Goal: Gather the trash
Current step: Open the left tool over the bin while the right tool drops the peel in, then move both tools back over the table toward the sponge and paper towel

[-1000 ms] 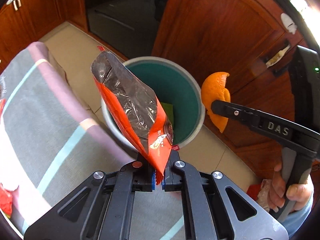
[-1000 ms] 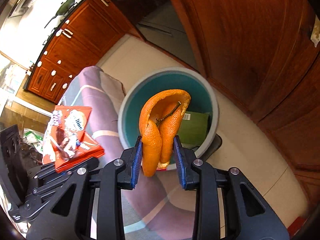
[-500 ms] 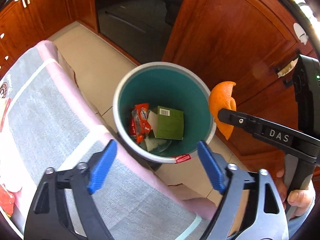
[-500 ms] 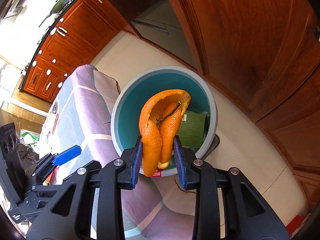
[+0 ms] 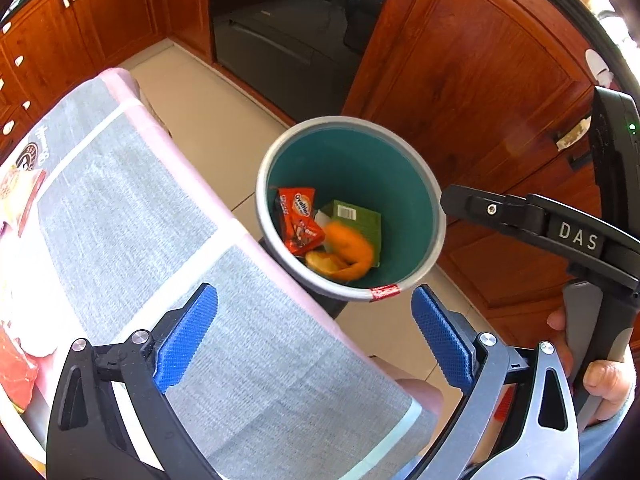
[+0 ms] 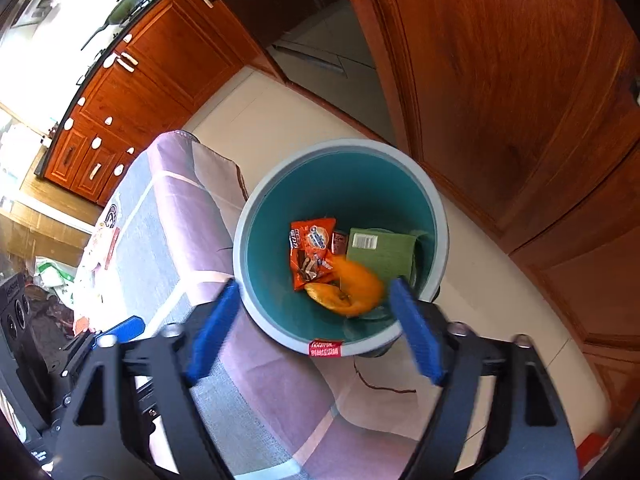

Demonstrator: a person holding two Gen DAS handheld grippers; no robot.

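Observation:
A grey bin (image 5: 436, 208) with a teal inside stands on the floor beside the table; it also shows in the right wrist view (image 6: 438, 220). In it lie an orange snack wrapper (image 5: 300, 220) (image 6: 312, 252), a green box (image 5: 356, 220) (image 6: 380, 254) and orange peel (image 5: 346, 254) (image 6: 356, 286), blurred. My left gripper (image 5: 316, 340) is open and empty over the table edge near the bin. My right gripper (image 6: 316, 328) is open and empty above the bin; it also shows in the left wrist view (image 5: 520, 216).
A grey and pink tablecloth (image 5: 140, 220) (image 6: 168, 232) covers the table left of the bin. Wrappers (image 5: 20, 200) lie at its far left. Wooden cabinet doors (image 5: 480, 92) (image 6: 520, 100) stand close behind the bin. Tiled floor (image 6: 500, 300) surrounds it.
My left gripper opened and the orange wrapper fell into the bin. My right gripper then opened and the orange peel dropped into the bin.

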